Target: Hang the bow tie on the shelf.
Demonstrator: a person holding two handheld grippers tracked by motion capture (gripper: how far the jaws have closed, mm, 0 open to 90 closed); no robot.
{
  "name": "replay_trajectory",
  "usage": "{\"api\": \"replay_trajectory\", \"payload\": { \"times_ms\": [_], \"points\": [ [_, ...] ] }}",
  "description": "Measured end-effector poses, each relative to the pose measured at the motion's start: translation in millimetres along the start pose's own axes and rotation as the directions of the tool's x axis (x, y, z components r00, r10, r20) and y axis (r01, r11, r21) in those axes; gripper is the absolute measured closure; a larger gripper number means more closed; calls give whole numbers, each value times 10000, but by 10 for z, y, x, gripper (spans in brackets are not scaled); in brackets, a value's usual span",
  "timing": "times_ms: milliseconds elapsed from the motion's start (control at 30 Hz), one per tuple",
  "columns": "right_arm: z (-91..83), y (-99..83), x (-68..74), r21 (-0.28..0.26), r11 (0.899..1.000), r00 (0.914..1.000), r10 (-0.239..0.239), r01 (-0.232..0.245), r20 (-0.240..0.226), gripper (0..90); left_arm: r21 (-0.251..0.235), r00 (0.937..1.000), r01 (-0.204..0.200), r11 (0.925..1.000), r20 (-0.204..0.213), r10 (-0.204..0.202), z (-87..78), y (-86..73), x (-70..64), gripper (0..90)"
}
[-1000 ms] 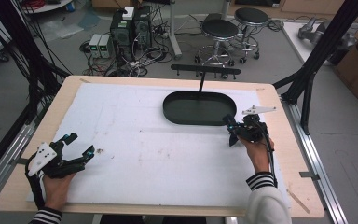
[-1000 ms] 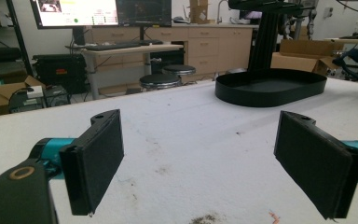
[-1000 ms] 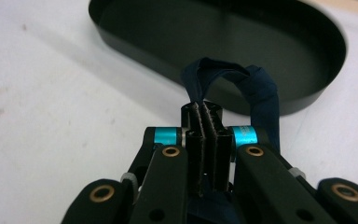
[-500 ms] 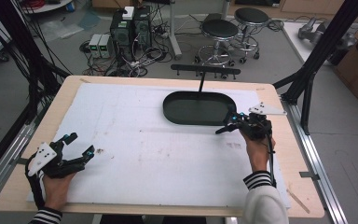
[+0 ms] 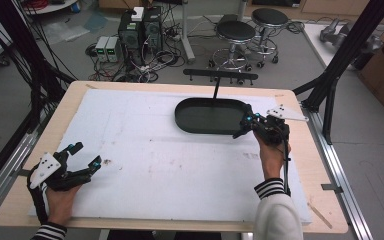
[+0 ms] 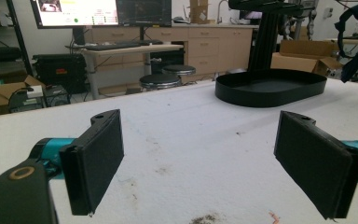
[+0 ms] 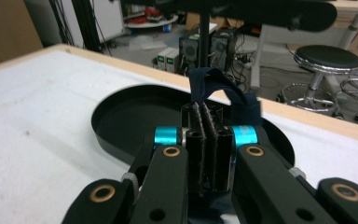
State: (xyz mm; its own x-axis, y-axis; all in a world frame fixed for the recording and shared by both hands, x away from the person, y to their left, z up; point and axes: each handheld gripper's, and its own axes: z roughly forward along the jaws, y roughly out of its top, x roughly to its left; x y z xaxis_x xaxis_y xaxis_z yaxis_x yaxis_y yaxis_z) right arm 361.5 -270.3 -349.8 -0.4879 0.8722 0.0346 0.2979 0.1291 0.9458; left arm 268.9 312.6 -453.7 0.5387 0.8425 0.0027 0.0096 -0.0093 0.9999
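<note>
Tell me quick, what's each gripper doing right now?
Left gripper: open, holding nothing.
Right gripper: shut on a dark blue strap over the black tray.

Wooden table (image 5: pixel 300 165), white foam sheet (image 5: pixel 145 145) (stained), black oval tray (image 5: pixel 205 117) upon it

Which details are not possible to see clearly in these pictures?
- Dark blue strap: the right gripper is shut on it; its lower part is hidden between the fingers in the right gripper view, and it is too small to tell in the high view.
- Black tray: its right end is covered by the right gripper in the high view.
- Left gripper: its body is cut off by the bottom edge in the left gripper view.
</note>
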Motion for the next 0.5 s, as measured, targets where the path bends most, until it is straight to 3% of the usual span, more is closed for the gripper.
{"api": "replay_trajectory", "payload": {
  "times_ms": [500],
  "points": [
    [174,183,78,-562,9974,9981,469,-445,406,878,-11,10000,-26,10000,16,26,0,0,-2,161]
  ]
}}
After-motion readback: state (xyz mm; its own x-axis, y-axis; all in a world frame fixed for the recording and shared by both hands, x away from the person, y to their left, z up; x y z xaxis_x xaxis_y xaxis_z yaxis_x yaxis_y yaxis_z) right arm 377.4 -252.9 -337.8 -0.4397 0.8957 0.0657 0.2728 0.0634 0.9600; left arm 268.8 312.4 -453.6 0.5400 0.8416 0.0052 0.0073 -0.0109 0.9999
